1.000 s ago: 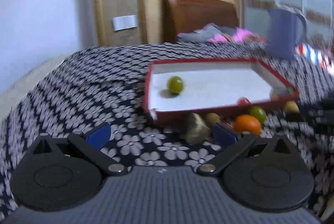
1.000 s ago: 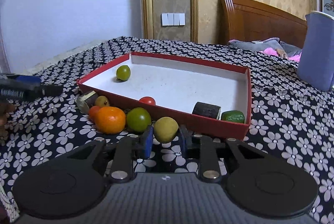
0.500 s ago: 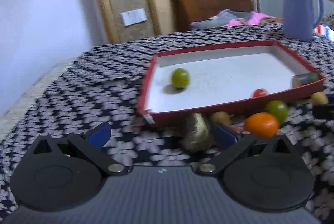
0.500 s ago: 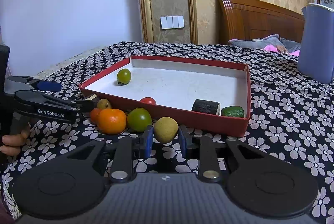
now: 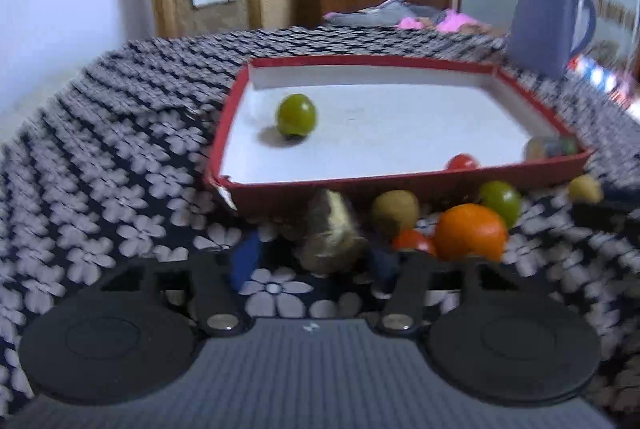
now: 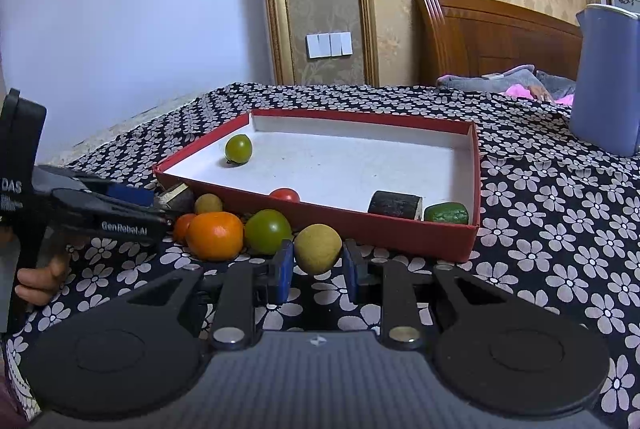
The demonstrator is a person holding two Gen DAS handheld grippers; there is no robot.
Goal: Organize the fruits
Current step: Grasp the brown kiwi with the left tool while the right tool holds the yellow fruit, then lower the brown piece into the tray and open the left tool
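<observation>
The left tool (image 5: 316, 261) has just been closing around a brown fruit chunk (image 5: 332, 241); only the right-wrist view shows the right tool (image 6: 316, 269) clamped on a yellowish fruit (image 6: 318, 248) and a cucumber piece (image 6: 446, 213) in the red tray (image 6: 400, 229).

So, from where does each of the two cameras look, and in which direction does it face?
Left wrist: sits on the left hand-held gripper, facing the red tray; its jaws, just closing, flank a brown cut piece.
Right wrist: sits on the right hand-held gripper, shut on a yellow-green fruit, facing the same tray; a hand with the left gripper shows at its left.
Shared: tray, orange, blue jug.
</observation>
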